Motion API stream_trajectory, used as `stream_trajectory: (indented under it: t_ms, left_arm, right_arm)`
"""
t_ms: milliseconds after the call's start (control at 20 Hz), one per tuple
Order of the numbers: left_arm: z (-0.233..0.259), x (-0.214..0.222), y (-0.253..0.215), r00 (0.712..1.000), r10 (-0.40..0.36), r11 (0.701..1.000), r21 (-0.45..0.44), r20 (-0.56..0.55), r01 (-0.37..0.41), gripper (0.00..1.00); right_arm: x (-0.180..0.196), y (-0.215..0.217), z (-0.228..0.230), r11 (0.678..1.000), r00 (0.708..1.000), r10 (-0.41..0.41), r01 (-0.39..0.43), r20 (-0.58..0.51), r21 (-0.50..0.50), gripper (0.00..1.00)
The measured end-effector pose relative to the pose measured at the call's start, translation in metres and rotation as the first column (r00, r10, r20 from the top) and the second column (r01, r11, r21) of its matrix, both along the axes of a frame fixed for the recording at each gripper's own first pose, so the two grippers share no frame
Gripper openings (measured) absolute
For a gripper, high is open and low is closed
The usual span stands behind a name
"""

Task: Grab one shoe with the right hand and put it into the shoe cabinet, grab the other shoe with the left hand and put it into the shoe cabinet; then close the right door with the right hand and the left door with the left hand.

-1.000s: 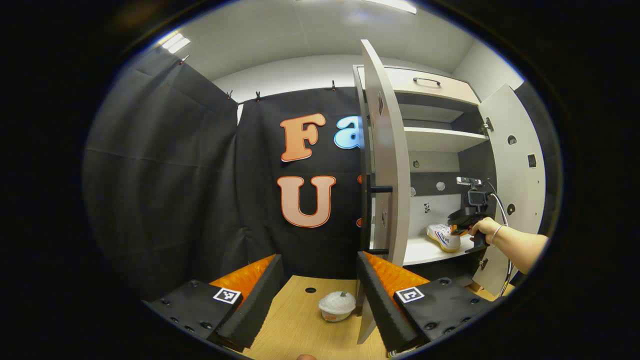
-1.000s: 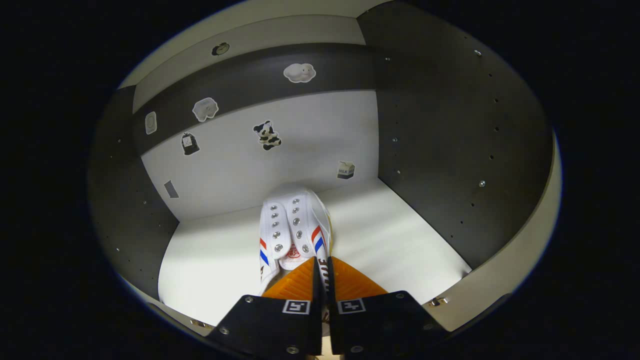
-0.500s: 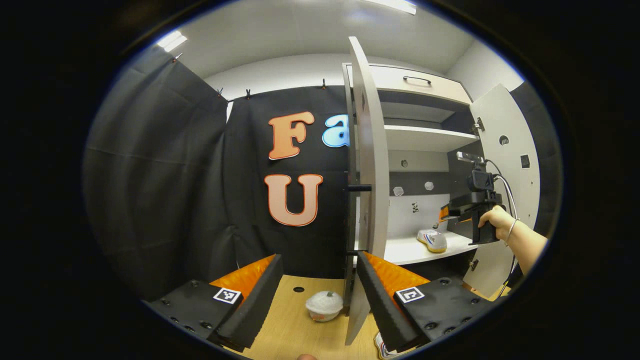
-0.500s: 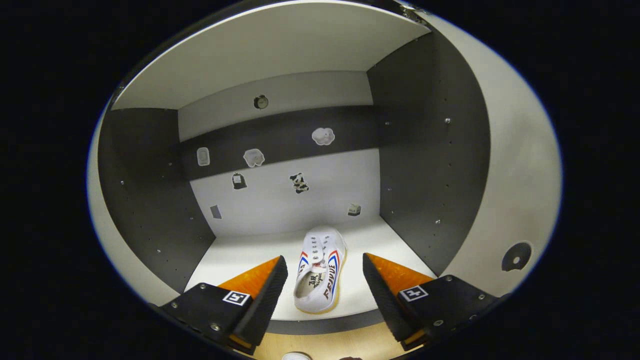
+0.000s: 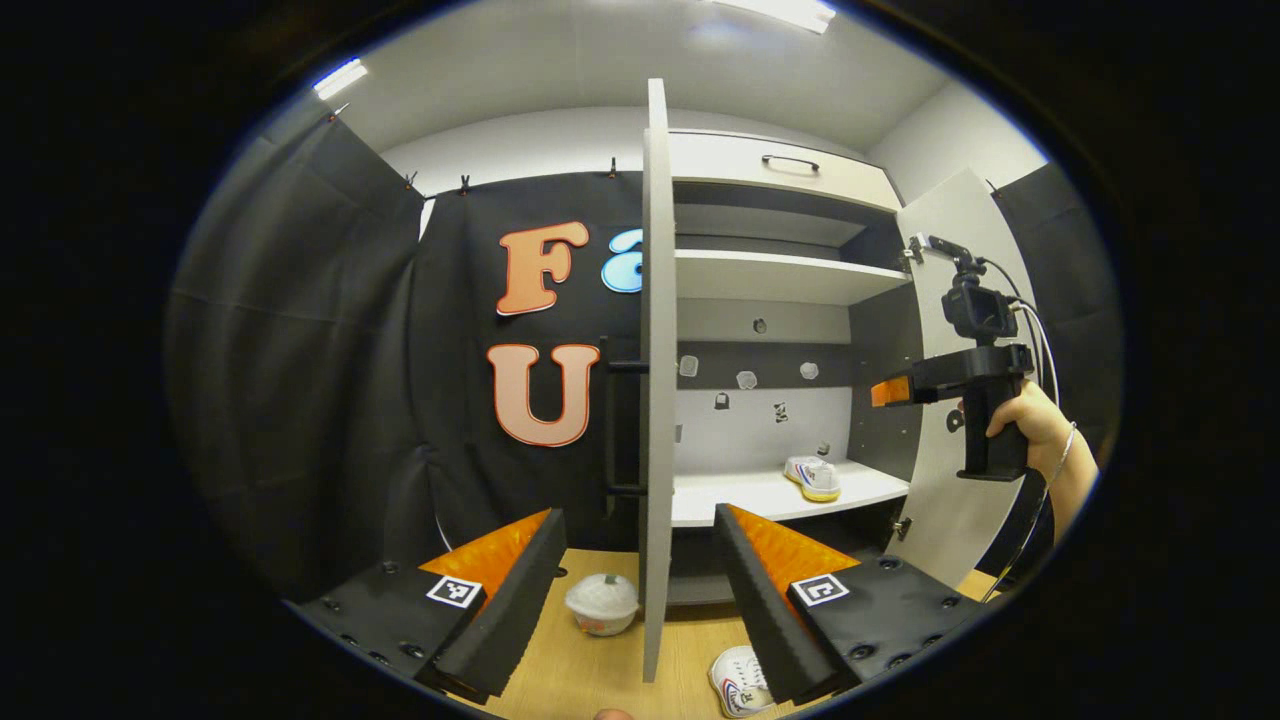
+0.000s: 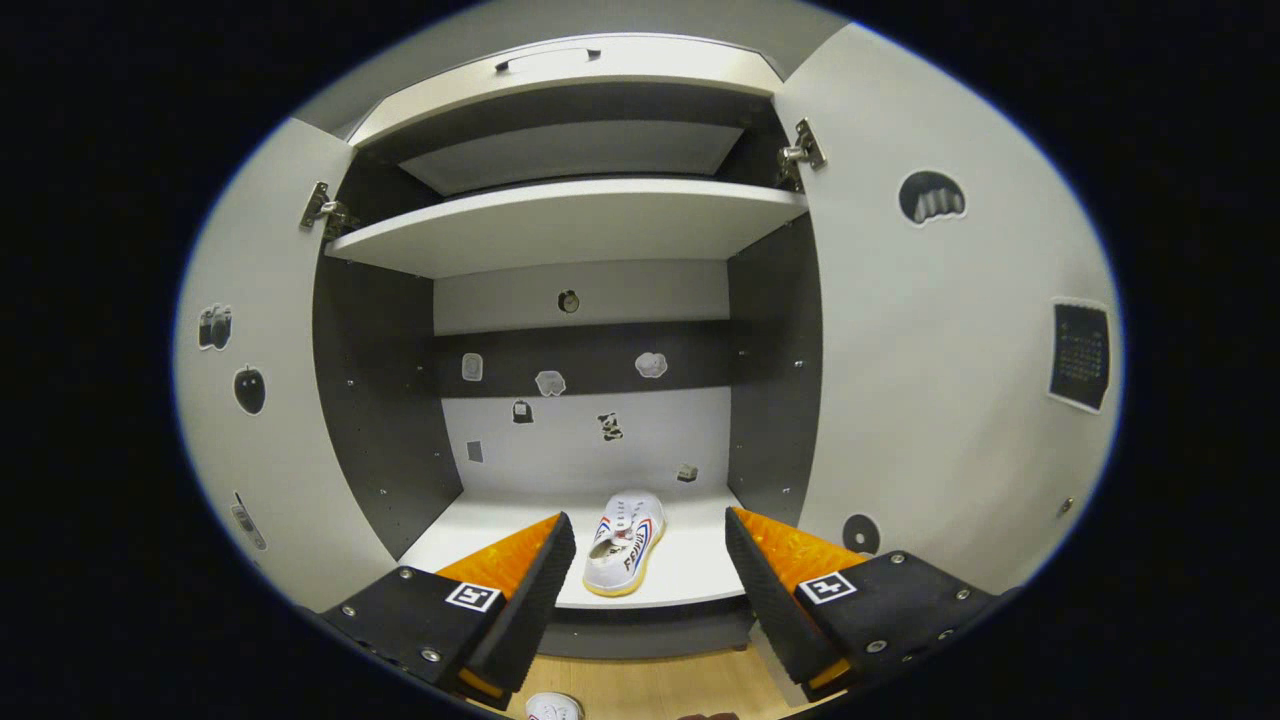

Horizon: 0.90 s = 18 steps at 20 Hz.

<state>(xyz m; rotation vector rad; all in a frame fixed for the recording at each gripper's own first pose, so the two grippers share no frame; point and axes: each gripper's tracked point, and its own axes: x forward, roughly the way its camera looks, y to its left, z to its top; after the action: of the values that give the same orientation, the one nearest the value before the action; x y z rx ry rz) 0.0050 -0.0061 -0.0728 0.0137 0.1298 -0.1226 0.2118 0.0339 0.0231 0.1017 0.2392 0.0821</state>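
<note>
One white shoe with red and blue stripes [image 6: 622, 545] lies on the lower shelf [image 6: 690, 575] of the shoe cabinet, toe pointing inward. My right gripper [image 6: 645, 590] is open in front of the cabinet, apart from that shoe. The left gripper view has the same shoe [image 5: 812, 477] on the shelf, and the right gripper [image 5: 885, 392] held by a hand [image 5: 1025, 425] before the right door [image 5: 960, 300]. The other shoe [image 5: 738, 685] lies on the wooden floor by my open left gripper [image 5: 640, 600]. The left door [image 5: 655, 400] stands open, edge-on.
A small white lidded bowl [image 5: 602, 603] sits on the floor left of the left door. Both doors [image 6: 255, 420] [image 6: 950, 350] swing wide, with an upper shelf [image 6: 570, 220] and a drawer with a handle [image 6: 545, 58] above. A cable hangs from the right gripper.
The right gripper opened, left the shoe on the shelf and drew back out of the cabinet. The left gripper shifted, bringing the floor shoe into its view.
</note>
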Motion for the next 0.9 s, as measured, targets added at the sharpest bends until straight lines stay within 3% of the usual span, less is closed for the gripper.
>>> stream_trajectory:
  t_ms: [500, 900]
  left_arm:
    - [-0.057, -0.022, -0.059, 0.991, -0.089, 0.996, -0.006, -0.104, 0.089, 0.97]
    - [-0.165, -0.032, -0.098, 0.943, -0.143, 0.990, -0.036, -0.299, 0.138, 0.97]
  right_arm:
    - [-0.073, -0.035, 0.050, 0.996, 0.988, -0.019, 0.032, 0.155, -0.079, 0.93]
    - [-0.100, -0.047, 0.067, 0.996, 0.980, -0.003, 0.022, 0.201, -0.090, 0.92]
